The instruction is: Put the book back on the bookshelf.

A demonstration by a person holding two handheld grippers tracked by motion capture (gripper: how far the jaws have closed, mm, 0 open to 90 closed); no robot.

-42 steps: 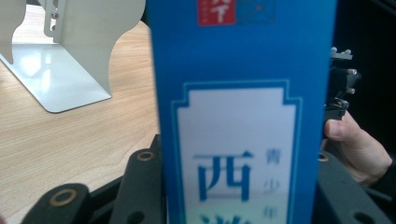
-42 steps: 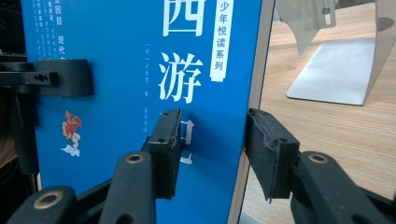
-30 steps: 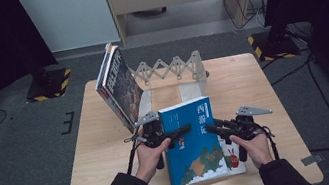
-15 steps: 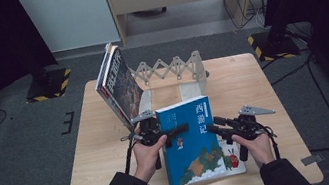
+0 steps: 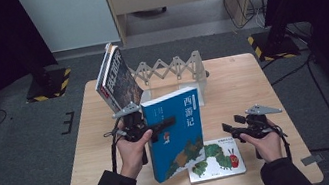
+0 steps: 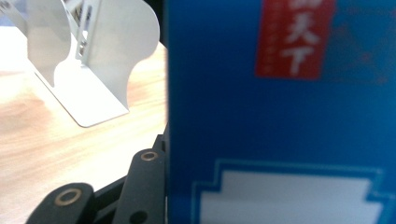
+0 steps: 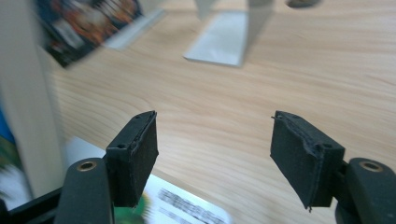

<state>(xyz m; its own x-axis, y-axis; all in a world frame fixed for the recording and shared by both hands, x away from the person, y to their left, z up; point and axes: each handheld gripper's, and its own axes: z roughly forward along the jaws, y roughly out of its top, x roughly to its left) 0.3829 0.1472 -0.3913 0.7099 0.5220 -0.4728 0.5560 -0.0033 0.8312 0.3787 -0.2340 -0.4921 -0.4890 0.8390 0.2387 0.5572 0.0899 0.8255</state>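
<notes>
Left claw (image 5: 160, 123) grips blue book (image 5: 180, 135) (upright).

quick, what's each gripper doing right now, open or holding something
Left gripper: shut on the blue book, holding it upright off the table.
Right gripper: open, nothing between its jaws; they have just been opening.

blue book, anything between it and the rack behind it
Nothing visible. The blue book stands upright, clamped by the left gripper, and the bare table runs from it to the metal rack. The leaning books sit at the rack's left end, leaving the stretch right of them free.
</notes>
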